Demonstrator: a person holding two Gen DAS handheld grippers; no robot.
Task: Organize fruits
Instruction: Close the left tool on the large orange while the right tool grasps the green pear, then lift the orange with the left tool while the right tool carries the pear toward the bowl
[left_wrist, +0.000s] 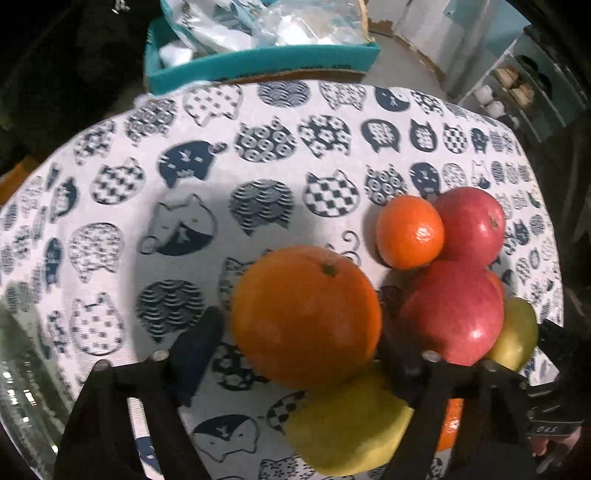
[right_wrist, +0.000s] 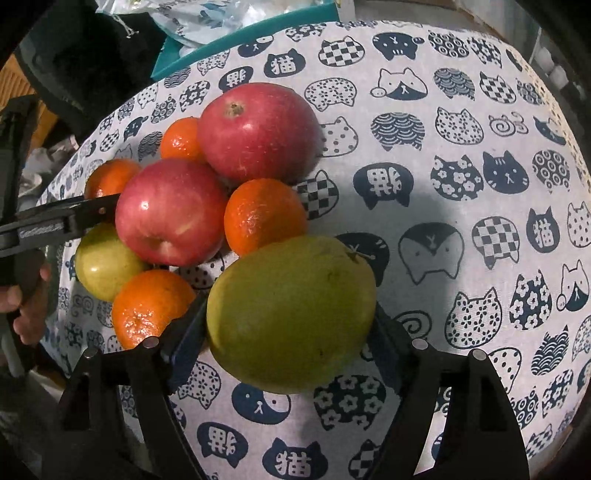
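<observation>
Fruits sit in a cluster on a cat-print tablecloth. In the left wrist view my left gripper is closed around a large orange; behind it lie a small mandarin, two red apples and green fruits. In the right wrist view my right gripper is shut on a big green fruit. Beside it lie two red apples, several mandarins and a smaller green fruit. The left gripper's black finger shows at the left edge.
A teal box with plastic bags stands past the table's far edge. A glass bowl rim shows at the lower left of the left wrist view. White shelves stand at the far right. The cloth's right side carries no fruit.
</observation>
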